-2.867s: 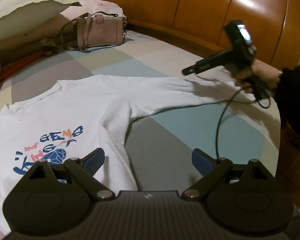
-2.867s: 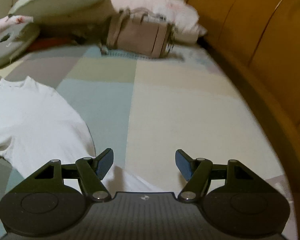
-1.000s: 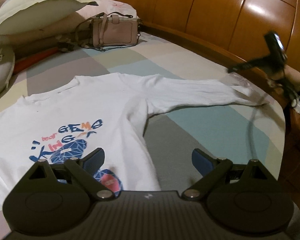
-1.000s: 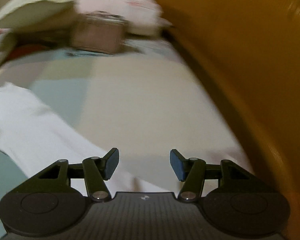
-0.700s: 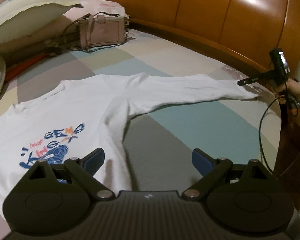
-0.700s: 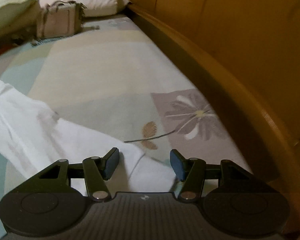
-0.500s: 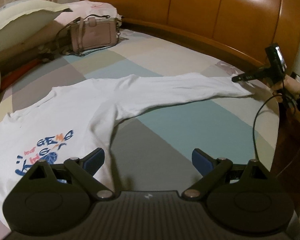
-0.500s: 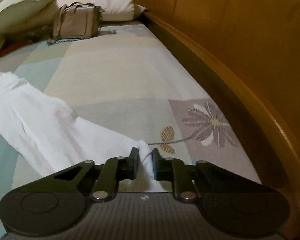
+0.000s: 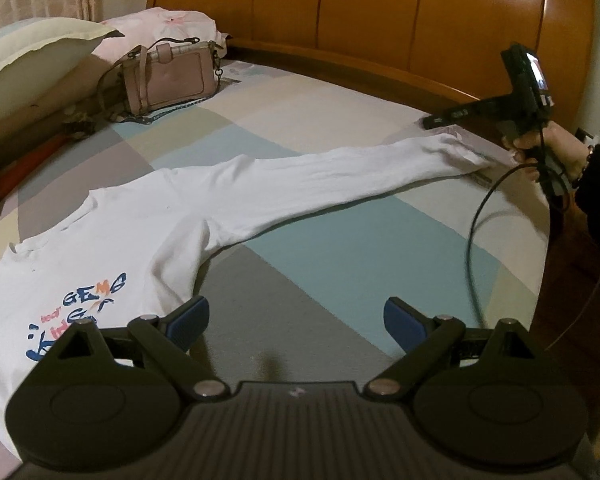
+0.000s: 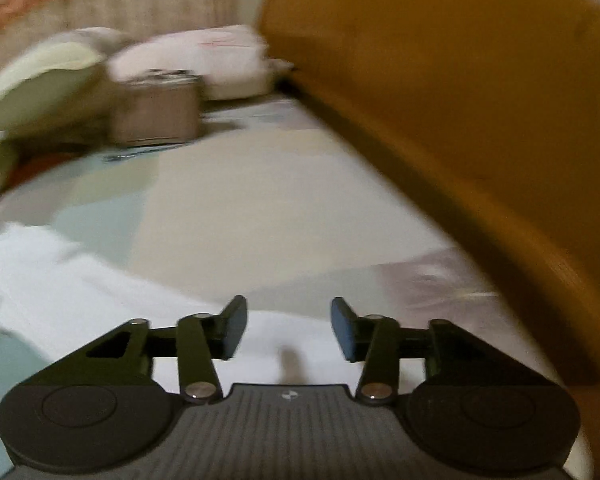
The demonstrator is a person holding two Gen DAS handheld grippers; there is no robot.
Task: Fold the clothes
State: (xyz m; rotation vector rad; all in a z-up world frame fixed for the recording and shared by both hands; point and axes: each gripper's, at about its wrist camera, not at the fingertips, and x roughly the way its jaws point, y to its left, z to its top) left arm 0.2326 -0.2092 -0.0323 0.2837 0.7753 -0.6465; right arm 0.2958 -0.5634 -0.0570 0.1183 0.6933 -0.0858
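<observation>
Left wrist view: a white long-sleeved shirt lies flat on the patchwork bedspread, its printed chest toward the near left edge of the bed and one sleeve stretched straight out to the far right edge, beside the wooden headboard. The left gripper hovers over the grey patch with its jaws wide apart and nothing between them. At the sleeve's cuff, a hand holds the right gripper just above the fabric. A pink handbag and pillows rest at the far left corner. Right wrist view (blurred): the right gripper has just been opening; its jaws stand parted over the white sleeve, which lies beneath them unpinched.
</observation>
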